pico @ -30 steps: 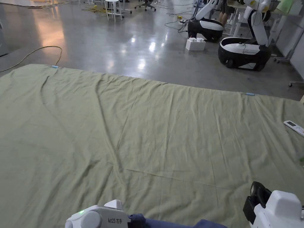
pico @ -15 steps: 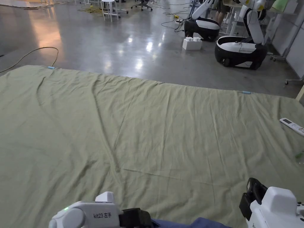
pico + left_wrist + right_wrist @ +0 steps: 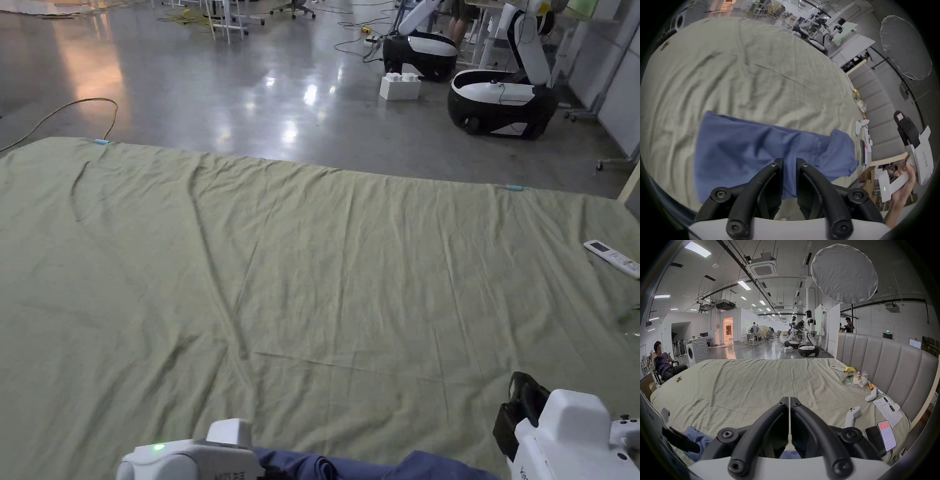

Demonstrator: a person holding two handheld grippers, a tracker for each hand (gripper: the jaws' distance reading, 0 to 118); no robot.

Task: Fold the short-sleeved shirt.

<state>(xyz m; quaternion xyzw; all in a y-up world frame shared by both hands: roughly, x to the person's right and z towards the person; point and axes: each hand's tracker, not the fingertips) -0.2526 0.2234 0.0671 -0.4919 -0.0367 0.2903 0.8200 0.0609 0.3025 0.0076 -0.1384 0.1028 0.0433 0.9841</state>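
The blue short-sleeved shirt [image 3: 350,467] lies spread on the green bed sheet [image 3: 312,281] at the near edge. In the left gripper view the shirt [image 3: 753,154] reaches across the frame, a sleeve bunched at its right. My left gripper [image 3: 789,162] hangs over the shirt's near edge, its jaws a narrow gap apart, and smooth blue cloth shows through the gap. The left gripper's white body [image 3: 200,459] sits bottom left in the head view. My right gripper [image 3: 789,400] is shut on nothing, held above the sheet to the right of the shirt [image 3: 695,439]. The right gripper [image 3: 522,409] shows bottom right.
A white remote [image 3: 612,257] lies at the sheet's right edge. Controllers [image 3: 851,417], a phone [image 3: 886,435], papers and small items line the padded headboard [image 3: 883,366]. Wheeled robots [image 3: 500,103] stand on the floor beyond the bed. A person sits to the left [image 3: 664,365].
The left gripper sank toward the bottom edge and its black jaws slipped out of the head view. More blue shirt shows beside it. The right gripper has hardly moved.
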